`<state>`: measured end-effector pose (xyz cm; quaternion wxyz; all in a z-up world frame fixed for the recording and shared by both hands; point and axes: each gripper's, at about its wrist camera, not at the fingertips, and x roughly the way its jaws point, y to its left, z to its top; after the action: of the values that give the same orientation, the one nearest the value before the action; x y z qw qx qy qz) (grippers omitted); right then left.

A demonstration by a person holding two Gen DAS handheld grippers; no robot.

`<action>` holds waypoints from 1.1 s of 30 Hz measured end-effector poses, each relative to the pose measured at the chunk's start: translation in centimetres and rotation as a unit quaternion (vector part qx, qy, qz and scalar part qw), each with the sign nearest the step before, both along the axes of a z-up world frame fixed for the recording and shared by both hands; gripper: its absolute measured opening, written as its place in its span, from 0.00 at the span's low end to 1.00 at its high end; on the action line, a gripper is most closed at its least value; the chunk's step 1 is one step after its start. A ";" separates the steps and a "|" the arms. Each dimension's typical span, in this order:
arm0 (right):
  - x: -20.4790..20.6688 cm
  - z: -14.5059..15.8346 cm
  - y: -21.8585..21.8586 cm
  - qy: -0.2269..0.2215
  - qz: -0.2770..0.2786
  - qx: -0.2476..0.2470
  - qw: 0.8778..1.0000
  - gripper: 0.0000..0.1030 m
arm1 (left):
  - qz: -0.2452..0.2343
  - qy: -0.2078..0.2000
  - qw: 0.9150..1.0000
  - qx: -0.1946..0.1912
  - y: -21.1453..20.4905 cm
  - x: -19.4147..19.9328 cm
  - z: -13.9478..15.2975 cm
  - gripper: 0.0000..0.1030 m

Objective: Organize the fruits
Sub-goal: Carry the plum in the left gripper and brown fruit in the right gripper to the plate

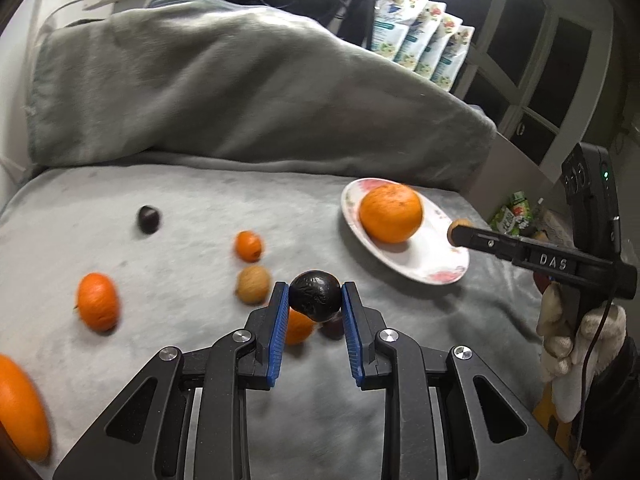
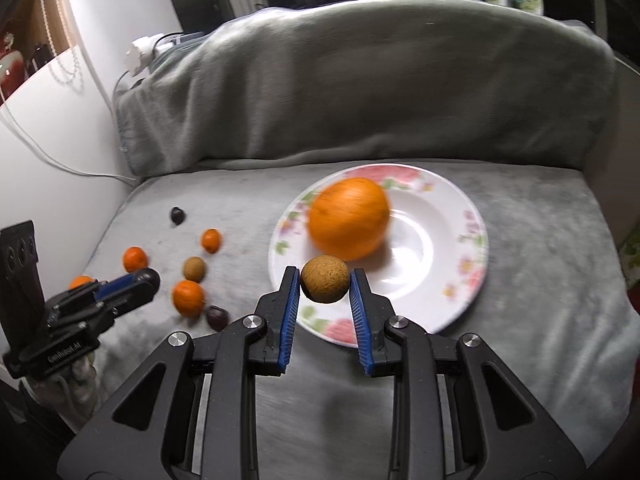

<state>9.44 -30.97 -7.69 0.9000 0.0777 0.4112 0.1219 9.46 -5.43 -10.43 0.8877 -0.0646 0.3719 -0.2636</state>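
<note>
Grey blanket [image 2: 400, 92] covers a couch seat and back, where loose fruit lies scattered at the left and a flowered plate [image 2: 460, 280] sits at the right.

At far left, tangerines [image 1: 98, 300] rest apart from one another on the blanket, with a small dark fruit [image 1: 149, 219] farther back, a smaller tangerine [image 1: 248, 245] and a brown fruit [image 1: 253, 285] nearer the middle. The left tool [image 1: 315, 296] is clenched on a dark round fruit [image 1: 315, 295], pinched between its blue pads [image 1: 280, 320] and lifted above another tangerine and a dark fruit half hidden beneath it.

To the right, the plate already holds a large orange [image 2: 350, 218], set toward its back-left part. The right tool [image 2: 325, 280] grips a brown ball-shaped fruit [image 2: 325, 279] just over the plate's near rim — the bare well of the plate lies ahead and slightly right of it, so a short forward reach looks enough before letting go.

The right tool is the nearer of the two to the plate; the left must cross rightward over the scattered fruit. Room is open on the plate's right half, though the orange — blurred in the right wrist view, possibly rolling — could crowd the drop, and the plate's far side lies near the seat's right edge.
</note>
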 end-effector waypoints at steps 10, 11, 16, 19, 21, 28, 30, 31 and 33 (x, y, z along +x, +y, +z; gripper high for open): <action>0.2 -0.7 -4.2 0.000 -0.041 -0.014 0.999 0.26 | -0.038 -0.002 0.999 -0.006 -4.4 0.8 0.4 0.24; 0.4 -0.9 -4.7 0.001 -0.046 -0.014 0.999 0.26 | -0.041 -0.002 0.999 -0.006 -5.0 0.9 0.4 0.24; 1.2 -1.6 -6.0 0.007 -0.059 -0.012 0.998 0.26 | -0.057 0.002 0.998 -0.002 -7.3 1.3 0.1 0.24; 1.7 -1.9 -6.4 0.009 -0.063 -0.014 0.998 0.26 | -0.069 0.002 0.998 0.005 -8.8 1.5 -0.1 0.24; 2.2 -2.1 -6.7 0.011 -0.065 -0.015 0.998 0.26 | -0.075 0.003 0.997 0.010 -9.7 1.7 -0.2 0.24; 3.4 -2.2 -7.4 0.012 -0.069 -0.014 0.997 0.26 | -0.085 0.006 0.996 0.018 -11.8 2.0 -0.6 0.24; 3.8 -2.3 -7.6 0.014 -0.070 -0.011 0.997 0.26 | -0.086 0.009 0.996 0.020 -12.1 2.1 -0.6 0.24; 3.9 -2.3 -7.6 0.014 -0.070 -0.009 0.997 0.26 | -0.086 0.009 0.996 0.022 -12.3 2.1 -0.7 0.24; 4.2 -2.4 -7.8 0.014 -0.071 -0.003 0.997 0.26 | -0.086 0.009 0.996 0.024 -12.4 2.2 -0.7 0.24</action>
<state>13.60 -38.80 -10.10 0.9007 0.1054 0.4179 0.0556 11.68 -17.79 -11.18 0.8596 -0.0135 0.3906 -0.3292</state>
